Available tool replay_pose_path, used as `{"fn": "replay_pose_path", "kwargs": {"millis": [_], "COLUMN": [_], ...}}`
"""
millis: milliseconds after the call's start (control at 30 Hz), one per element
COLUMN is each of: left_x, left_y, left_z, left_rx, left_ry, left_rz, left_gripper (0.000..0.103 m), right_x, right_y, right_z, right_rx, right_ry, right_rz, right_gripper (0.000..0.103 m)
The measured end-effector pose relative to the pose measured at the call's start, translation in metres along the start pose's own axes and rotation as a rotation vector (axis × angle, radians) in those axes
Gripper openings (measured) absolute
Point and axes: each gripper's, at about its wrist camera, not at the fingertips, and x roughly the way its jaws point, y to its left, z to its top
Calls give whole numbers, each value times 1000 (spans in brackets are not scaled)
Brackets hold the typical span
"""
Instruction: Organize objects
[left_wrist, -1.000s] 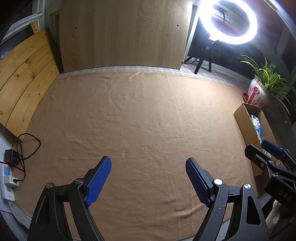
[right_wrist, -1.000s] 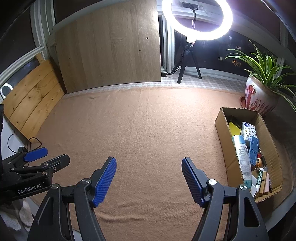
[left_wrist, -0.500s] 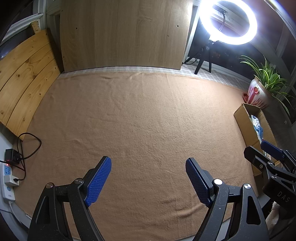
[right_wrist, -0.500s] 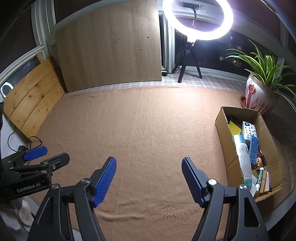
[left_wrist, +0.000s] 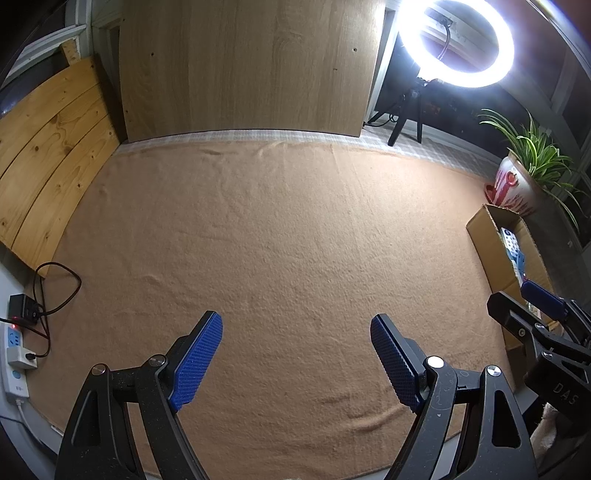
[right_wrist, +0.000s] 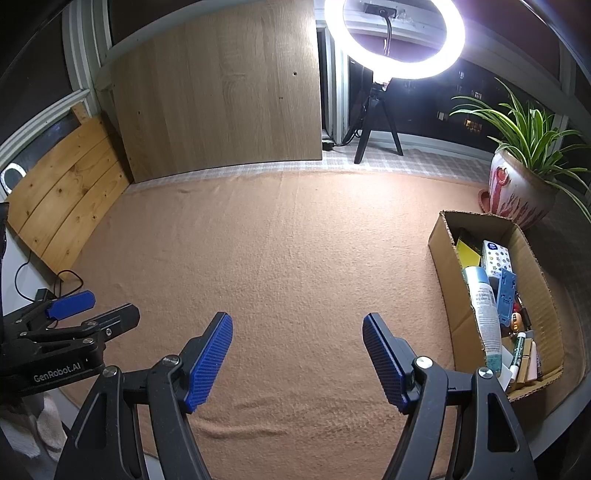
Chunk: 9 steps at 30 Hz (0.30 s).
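Hovering wide-jawed and empty over the blanket (right_wrist: 295, 258), both grippers (left_wrist: 295, 354) (right_wrist: 297, 354) wait, the box (right_wrist: 443, 258) (already packed) right of the jaws.

Lit ring light (right_wrist: 394, 37) on a black tripod at 12 o'clock, potted plant (right_wrist: 524, 184) at 2. Wood panel (right_wrist: 218, 99) leans upright at 11, plank board (right_wrist: 66, 195) at 9, power strip (left_wrist: 13, 354) with cables at 8.
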Motion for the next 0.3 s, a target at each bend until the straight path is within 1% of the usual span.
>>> {"fn": "replay_pose_path", "kwargs": {"millis": [300], "left_x": [0], "left_y": [-1], "left_z": [0], "left_rx": [4], "left_ry": [-5], "left_rz": [3], "left_gripper": [85], "right_x": [0], "right_y": [-2], "right_z": [0], "right_rx": [2], "right_ry": [1], "right_rz": [1], "right_gripper": [69]}}
